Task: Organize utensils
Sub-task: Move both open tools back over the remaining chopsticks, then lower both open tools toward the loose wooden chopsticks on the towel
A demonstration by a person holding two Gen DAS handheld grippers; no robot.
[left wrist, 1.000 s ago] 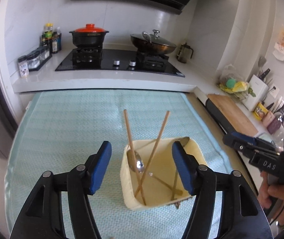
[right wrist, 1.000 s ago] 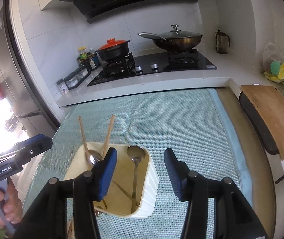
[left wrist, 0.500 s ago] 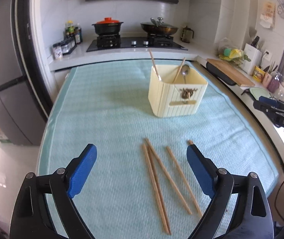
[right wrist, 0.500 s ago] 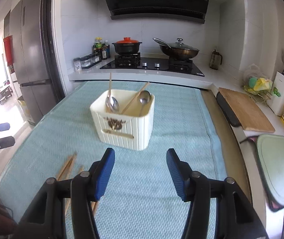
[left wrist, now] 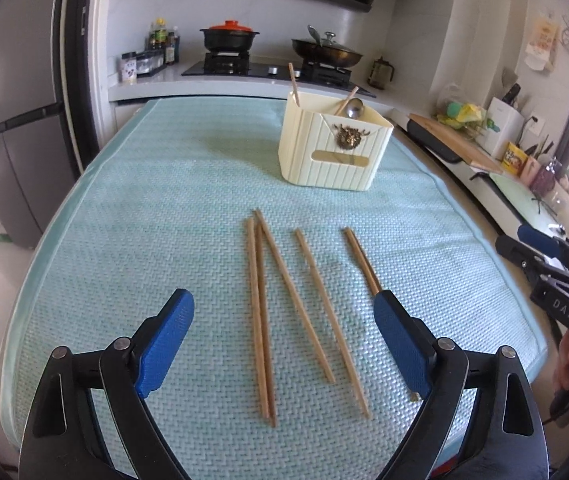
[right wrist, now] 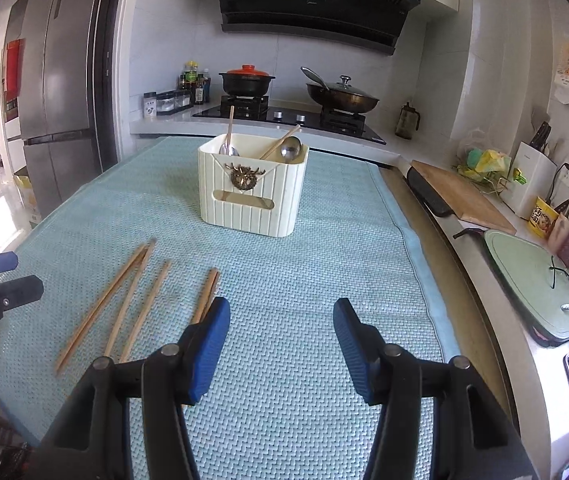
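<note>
Several wooden chopsticks (left wrist: 292, 300) lie loose on the teal mat (left wrist: 144, 208), seen further left in the right wrist view as chopsticks (right wrist: 132, 304). Behind them stands a cream utensil box (left wrist: 334, 150), box (right wrist: 254, 186), holding two spoons and two chopsticks. My left gripper (left wrist: 284, 332) hovers wide open low over the loose chopsticks, nothing between its blue pads. My right gripper (right wrist: 282, 340) is open over bare mat to the right of the chopsticks, empty. It also shows at the right edge of the left view as right gripper (left wrist: 540, 252).
A stove with a red-lidded pot (right wrist: 247, 80) and a wok (right wrist: 342, 96) lines the back counter. A cutting board (right wrist: 460, 196), knife block (right wrist: 532, 178) and green lid (right wrist: 532, 272) sit on the right counter. A fridge (right wrist: 64, 80) stands left.
Both grippers have pulled back from above the box toward the near edge of the mat and sunk lower. The left jaws have widened; the loose chopsticks now lie under it.
</note>
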